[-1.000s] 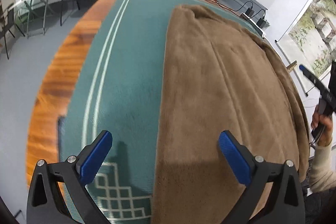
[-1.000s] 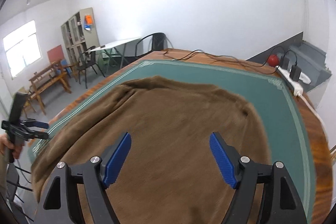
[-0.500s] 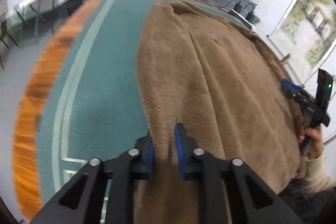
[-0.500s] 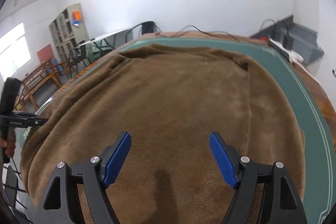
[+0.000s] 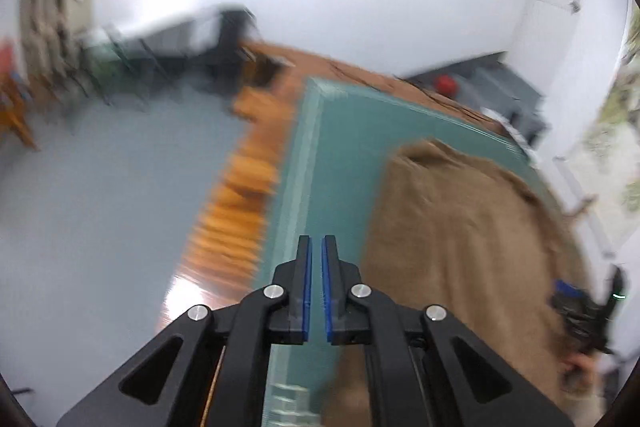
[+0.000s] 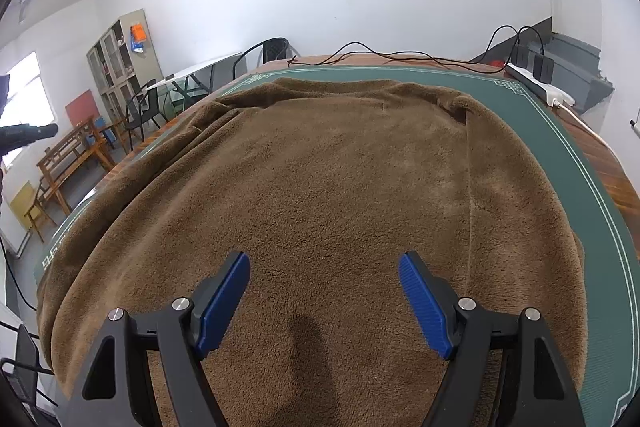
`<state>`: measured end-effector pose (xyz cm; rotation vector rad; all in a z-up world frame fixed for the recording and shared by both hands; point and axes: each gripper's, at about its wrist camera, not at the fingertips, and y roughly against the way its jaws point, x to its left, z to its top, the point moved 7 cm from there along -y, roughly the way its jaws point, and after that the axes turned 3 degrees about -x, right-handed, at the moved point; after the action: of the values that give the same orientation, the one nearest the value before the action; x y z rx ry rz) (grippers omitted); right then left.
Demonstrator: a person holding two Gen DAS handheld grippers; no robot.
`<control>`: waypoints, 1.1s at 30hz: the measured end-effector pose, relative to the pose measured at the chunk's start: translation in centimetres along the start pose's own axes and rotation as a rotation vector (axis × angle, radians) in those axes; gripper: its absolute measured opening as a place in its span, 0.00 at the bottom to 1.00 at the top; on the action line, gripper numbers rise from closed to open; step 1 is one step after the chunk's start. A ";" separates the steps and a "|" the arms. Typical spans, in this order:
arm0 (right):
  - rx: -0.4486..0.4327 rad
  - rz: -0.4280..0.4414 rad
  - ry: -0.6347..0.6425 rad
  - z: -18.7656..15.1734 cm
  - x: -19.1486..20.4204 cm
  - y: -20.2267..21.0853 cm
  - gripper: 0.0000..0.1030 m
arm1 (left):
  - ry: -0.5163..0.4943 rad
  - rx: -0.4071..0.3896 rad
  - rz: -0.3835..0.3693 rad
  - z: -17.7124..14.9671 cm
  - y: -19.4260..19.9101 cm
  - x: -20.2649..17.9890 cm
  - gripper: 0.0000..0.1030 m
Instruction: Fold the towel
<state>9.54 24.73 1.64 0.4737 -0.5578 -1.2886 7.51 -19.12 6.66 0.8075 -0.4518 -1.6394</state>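
Brown plush towel (image 6: 340,187) spread wide over a green mat (image 6: 560,131), near hem right under the right gripper (image 6: 324,299), blue pads splayed apart and hovering just above the pile, gripping nothing. Judged a fold set-up, though a faint line down the right part could be a crease in a single sheet or the edge of a layer already doubled over. Either way, for a clean fold: bite the near hem close to a corner, take only as many layers as are meant to travel, match the other claw on the same hem, lift both level, carry straight toward the far hem and lay edge on edge without dragging the mat. Worth smoothing the bunched ridge along the towel's left side, or it will be trapped inside. Farther off, rumpled far hem short of the mat's border, then cables and a power strip (image 6: 536,87) on bare wood. From the left wrist, heavily blurred: left gripper (image 5: 316,267) with pads pressed nearly together, only a thin slit, no cloth seen in it, aimed over the mat beside the towel's side edge; anything caught lower down hidden. Only there: that straight side edge, the orange table (image 5: 240,195) rim, the floor beyond. Only from the right wrist: sharp pile, crease, far hem.
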 end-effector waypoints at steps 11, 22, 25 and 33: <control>0.014 0.012 -0.029 -0.2 -0.1 -0.3 0.77 | 0.131 0.225 -0.295 -8.3 -6.3 -1.0 0.76; 0.014 0.004 -0.034 -0.2 -0.2 -0.4 0.77 | 0.003 0.313 -0.388 -11.3 -7.7 -5.4 0.25; 0.013 0.003 -0.039 -0.1 -0.4 -0.4 0.77 | -0.016 0.311 -0.330 -11.3 -7.2 -5.7 0.19; 0.011 -0.003 -0.042 -0.1 -0.5 -0.4 0.77 | -0.155 0.029 0.167 -3.1 -1.2 -2.6 0.12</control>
<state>9.17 25.13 1.25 0.4576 -0.5993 -1.3015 9.04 -15.94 4.36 0.6488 -0.6366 -1.5480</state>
